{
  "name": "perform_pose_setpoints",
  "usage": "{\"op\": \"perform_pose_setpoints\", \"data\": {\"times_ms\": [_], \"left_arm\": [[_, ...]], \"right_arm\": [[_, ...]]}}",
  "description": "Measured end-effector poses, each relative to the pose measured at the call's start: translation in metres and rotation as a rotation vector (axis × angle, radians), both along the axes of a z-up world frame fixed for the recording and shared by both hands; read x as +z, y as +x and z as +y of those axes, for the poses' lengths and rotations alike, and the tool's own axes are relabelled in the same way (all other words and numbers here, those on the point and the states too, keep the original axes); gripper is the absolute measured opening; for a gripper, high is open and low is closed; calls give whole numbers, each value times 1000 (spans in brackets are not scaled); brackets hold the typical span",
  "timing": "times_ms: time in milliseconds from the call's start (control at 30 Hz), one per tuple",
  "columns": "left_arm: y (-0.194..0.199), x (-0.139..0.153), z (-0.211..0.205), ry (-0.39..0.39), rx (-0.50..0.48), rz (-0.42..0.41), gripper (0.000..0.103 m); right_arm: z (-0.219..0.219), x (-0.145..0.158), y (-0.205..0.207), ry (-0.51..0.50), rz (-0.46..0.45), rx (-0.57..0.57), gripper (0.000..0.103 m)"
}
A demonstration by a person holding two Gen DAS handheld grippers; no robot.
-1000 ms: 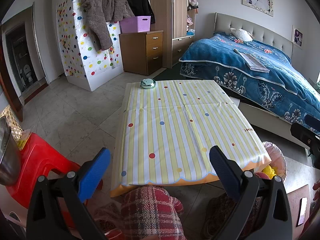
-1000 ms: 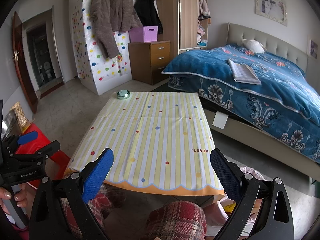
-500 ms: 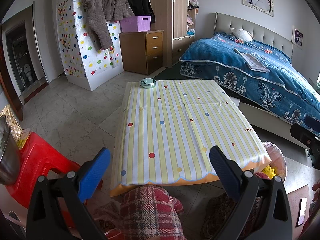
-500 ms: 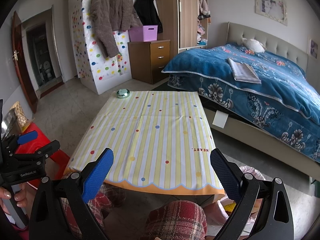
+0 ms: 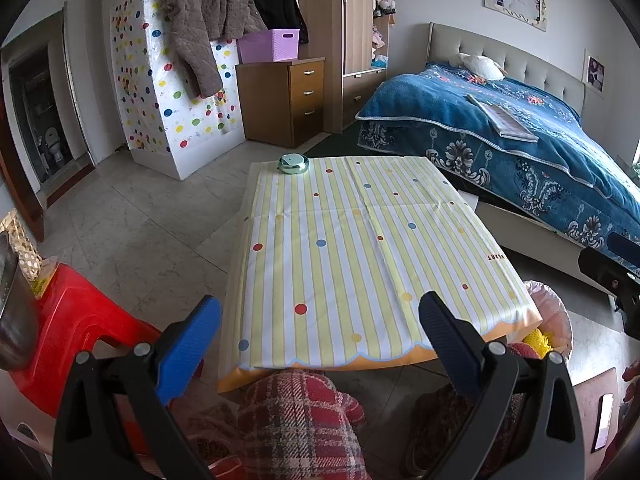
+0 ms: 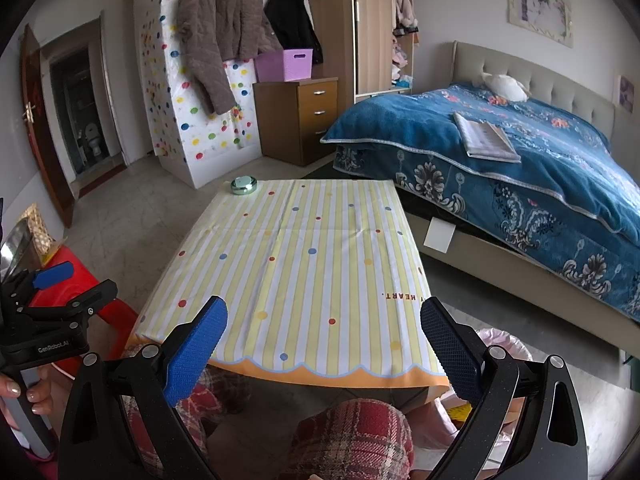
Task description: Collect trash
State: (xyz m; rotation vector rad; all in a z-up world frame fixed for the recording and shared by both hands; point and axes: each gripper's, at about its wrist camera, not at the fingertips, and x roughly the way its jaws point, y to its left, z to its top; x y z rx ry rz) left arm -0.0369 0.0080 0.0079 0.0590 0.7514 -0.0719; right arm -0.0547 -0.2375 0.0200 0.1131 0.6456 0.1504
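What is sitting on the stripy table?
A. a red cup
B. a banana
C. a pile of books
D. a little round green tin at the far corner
D. The only thing on the table is a small round green tin at its far left corner; the left wrist view shows it there too.

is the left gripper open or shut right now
Open: the left gripper has its blue pads spread wide apart, nothing between them, above the striped table's near edge.
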Motion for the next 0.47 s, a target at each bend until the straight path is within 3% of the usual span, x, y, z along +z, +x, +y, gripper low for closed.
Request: {"op": "perform_pose_setpoints", "data": {"times_ms": [200,300,467], "left_arm": [[1,-6,-3,3,-20,-21,96],[8,-14,-4,0,-28,8,96],[27,-52,-5,15,-48,51,96]], "right_arm": [[-3,-9,1,4,14,-1,96],[-2,-12,5,3,29,-7,96],[-8,-27,11,-15,49,-24,96]]}}
